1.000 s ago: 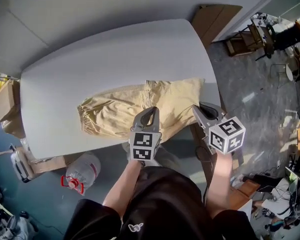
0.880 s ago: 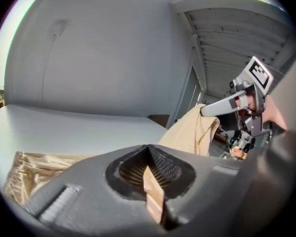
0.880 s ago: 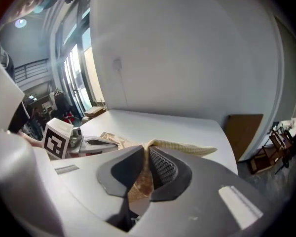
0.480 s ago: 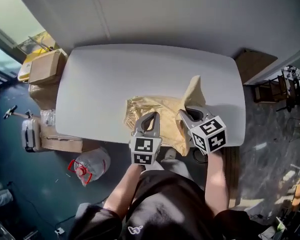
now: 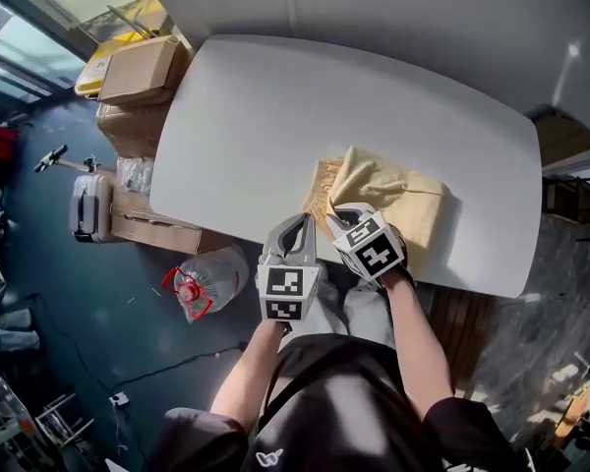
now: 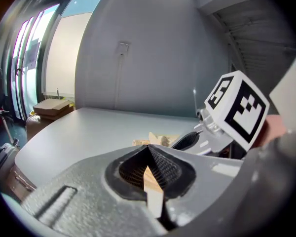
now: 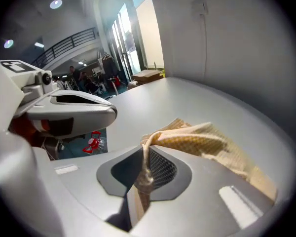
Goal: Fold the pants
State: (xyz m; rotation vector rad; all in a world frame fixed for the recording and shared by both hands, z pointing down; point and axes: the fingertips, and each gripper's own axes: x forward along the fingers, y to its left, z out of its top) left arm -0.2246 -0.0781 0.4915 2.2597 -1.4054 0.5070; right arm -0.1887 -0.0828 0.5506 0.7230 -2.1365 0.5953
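Note:
The beige pants (image 5: 393, 190) lie doubled over in a short bundle at the front right of the white table (image 5: 275, 116). My right gripper (image 5: 340, 214) is shut on a raised fold of the cloth at the bundle's left end; in the right gripper view the fabric (image 7: 207, 142) runs into the closed right gripper (image 7: 147, 151). My left gripper (image 5: 295, 228) sits just beside it at the table's front edge. The left gripper view shows the left gripper (image 6: 148, 148) shut on a thin beige strip of the pants (image 6: 152, 189).
Off the table's left end, cardboard boxes (image 5: 143, 67) and a grey suitcase (image 5: 87, 205) stand on the floor. A large water bottle (image 5: 205, 283) lies below the front edge. The table's left and back parts are bare.
Both grippers have swept left along the front edge, carrying the pants' right end over the legs. The pants went from spread out to a short doubled bundle.

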